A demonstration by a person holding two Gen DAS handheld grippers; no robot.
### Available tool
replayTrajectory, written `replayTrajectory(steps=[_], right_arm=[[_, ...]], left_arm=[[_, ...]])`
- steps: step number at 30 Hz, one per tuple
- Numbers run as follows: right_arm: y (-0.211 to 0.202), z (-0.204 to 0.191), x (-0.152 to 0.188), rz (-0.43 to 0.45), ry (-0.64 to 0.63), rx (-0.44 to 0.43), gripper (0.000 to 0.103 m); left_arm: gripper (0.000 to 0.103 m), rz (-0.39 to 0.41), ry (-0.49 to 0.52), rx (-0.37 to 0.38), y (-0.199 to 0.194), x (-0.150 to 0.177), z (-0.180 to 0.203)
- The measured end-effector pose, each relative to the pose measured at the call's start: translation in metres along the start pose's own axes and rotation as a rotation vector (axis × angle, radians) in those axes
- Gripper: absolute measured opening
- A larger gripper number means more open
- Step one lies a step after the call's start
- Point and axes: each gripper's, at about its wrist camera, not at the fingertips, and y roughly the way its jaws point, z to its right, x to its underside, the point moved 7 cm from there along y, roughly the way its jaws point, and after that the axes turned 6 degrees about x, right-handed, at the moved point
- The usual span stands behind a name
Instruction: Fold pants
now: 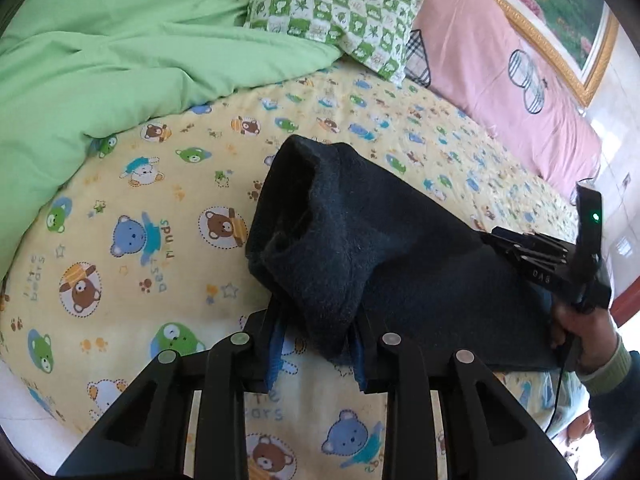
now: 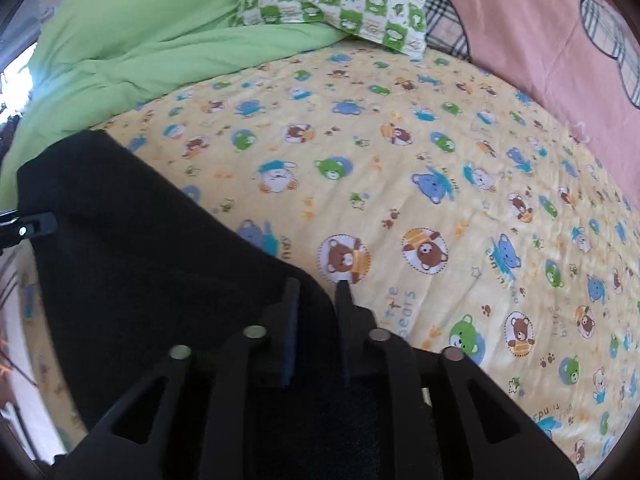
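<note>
On the bed, dark pants [image 1: 380, 248] are lying across a yellow sheet [image 1: 160, 208] printed with cartoon bears. The left gripper [image 1: 316, 344] is pinching a hanging fold of the pants between its blue-padded fingers [image 1: 276, 344], and the fabric is bunching up into an open tube just ahead of it. The right gripper [image 2: 316, 320] is clamping the edge of the same pants, its fingers [image 2: 292, 312] closing on the cloth near a brown bear print. From the left wrist view, the right gripper is also showing at the far side of the pants, with a green light glowing on its body and the person's hand [image 1: 580, 332] wrapping around the handle. The cloth between the two grippers is lying fairly flat on the sheet. A green blanket [image 1: 120, 60] is sitting crumpled along the far left of the bed, a green checked pillow [image 1: 332, 8] is resting beside it, and a pink cover [image 1: 500, 52] is running along the right, below a gold-framed picture [image 1: 568, 12].
</note>
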Motion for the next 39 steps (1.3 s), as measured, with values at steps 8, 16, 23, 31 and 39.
replayTrajectory(steps=[8,16,23,31,39], right_arm=[[-0.041,0.031,0.002,0.06,0.167,0.017,0.048],[-0.1,0.033,0.041,0.113,0.262,-0.06,0.049],[-0.132,0.056,0.088,0.115,0.39,-0.051,0.049],[-0.157,0.084,0.136,0.097,0.49,0.006,0.049],[-0.185,0.114,0.181,0.107,0.607,0.071,0.049]], left_arm=[[0.056,0.069,0.01,-0.109,-0.035,-0.006,-0.014],[0.06,0.156,-0.027,-0.137,-0.071,-0.02,-0.009],[0.061,0.164,-0.003,-0.102,-0.076,-0.025,0.017],[0.065,0.117,0.098,0.01,-0.052,-0.026,0.087],[0.067,0.015,0.226,0.117,-0.017,-0.004,0.165]])
